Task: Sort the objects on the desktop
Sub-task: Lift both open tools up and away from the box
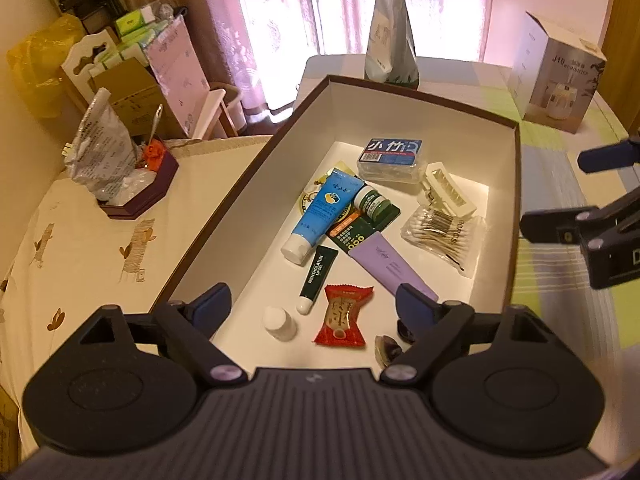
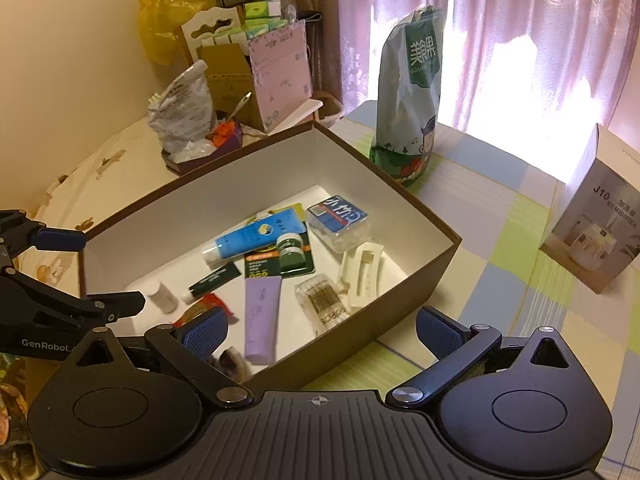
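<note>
Now both claws, the left gripper (image 1: 314, 304) and right gripper (image 2: 322, 330), are hanging wide and empty over the brown box (image 1: 516, 200), since the little things are lying inside.

We saw a box (image 1: 516, 184) brown outside and white inside. In it lay a blue tube (image 1: 316, 216) with a white cap, a lilac tube (image 2: 262, 312), a dark green tube (image 1: 318, 276) and a red sweet wrapper (image 1: 342, 316). The tablecloth (image 2: 520, 280) was checked green, blue and cream; the curtain (image 2: 540, 32) was pink.
</note>
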